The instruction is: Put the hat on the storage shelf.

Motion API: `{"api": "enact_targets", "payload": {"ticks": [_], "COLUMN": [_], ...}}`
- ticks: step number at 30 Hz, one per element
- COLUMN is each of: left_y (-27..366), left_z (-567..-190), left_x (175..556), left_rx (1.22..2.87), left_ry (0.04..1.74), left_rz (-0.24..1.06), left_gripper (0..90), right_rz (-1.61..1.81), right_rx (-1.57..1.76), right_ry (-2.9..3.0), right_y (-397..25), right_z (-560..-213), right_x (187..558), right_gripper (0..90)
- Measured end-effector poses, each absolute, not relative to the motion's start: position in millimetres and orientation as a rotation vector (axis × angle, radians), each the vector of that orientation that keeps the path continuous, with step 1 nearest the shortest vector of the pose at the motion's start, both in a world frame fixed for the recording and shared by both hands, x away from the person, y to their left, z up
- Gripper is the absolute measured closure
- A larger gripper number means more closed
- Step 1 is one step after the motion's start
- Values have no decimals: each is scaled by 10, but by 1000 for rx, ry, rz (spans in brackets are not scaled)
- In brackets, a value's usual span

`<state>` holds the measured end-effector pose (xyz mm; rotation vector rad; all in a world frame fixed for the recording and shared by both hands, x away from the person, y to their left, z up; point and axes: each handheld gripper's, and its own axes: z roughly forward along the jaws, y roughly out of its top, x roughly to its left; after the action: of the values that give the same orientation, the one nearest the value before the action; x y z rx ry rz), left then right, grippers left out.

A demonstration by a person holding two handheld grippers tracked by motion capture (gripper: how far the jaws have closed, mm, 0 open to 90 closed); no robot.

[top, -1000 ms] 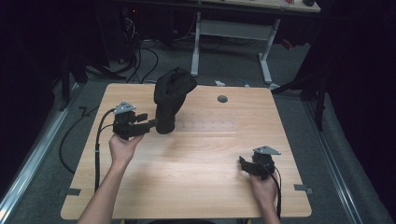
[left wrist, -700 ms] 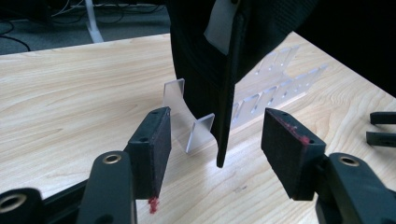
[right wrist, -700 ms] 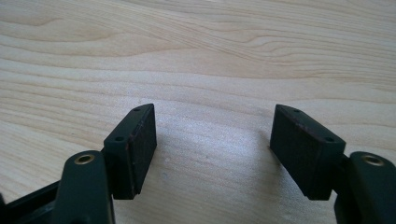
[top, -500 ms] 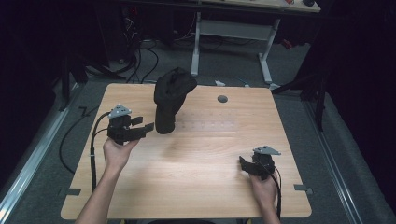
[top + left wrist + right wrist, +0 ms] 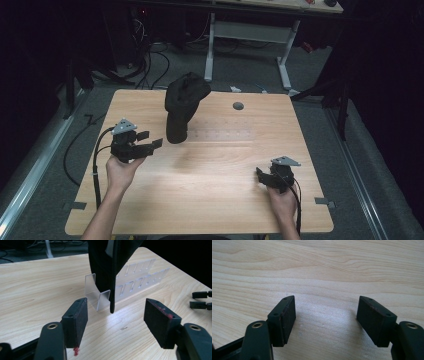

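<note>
A black cap (image 5: 184, 97) hangs over a clear plastic stand (image 5: 97, 296) near the back middle of the wooden table (image 5: 210, 200). In the left gripper view the cap (image 5: 110, 262) drapes down over that stand just ahead of my jaws. My left gripper (image 5: 150, 139) is open to the left of the cap's base, a short way off, with nothing between its pads (image 5: 75, 320). My right gripper (image 5: 260, 175) rests open at the front right, over bare wood (image 5: 325, 312).
A clear slotted rack (image 5: 140, 277) lies flat on the table right of the cap. A round cable hole (image 5: 238, 106) sits near the back edge. Cables (image 5: 80, 150) trail off the left side. The right gripper's jaw tips (image 5: 201, 298) show far off.
My left gripper has drawn back from the cap's base, toward the front left of the table, still open. The right gripper has stayed put.
</note>
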<state>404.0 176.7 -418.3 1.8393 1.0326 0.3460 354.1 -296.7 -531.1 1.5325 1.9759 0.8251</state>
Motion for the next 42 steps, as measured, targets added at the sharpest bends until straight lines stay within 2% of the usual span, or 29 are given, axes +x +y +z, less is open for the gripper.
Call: {"api": "enact_targets", "payload": {"ticks": [14, 42], "left_y": [1841, 1856], "left_z": [-4267, -4592], "left_x": [3851, 3670], "left_rx": [1784, 1808], "left_ry": [1033, 1078], "left_rz": [360, 302], "left_gripper": [365, 386], "right_rz": [825, 825], "right_rx": [1534, 1533], "right_ry": [1976, 1977], "right_y": [-2966, -2966], "right_z": [-5311, -5311], "right_x": [3538, 3537], "right_gripper": [316, 316]}}
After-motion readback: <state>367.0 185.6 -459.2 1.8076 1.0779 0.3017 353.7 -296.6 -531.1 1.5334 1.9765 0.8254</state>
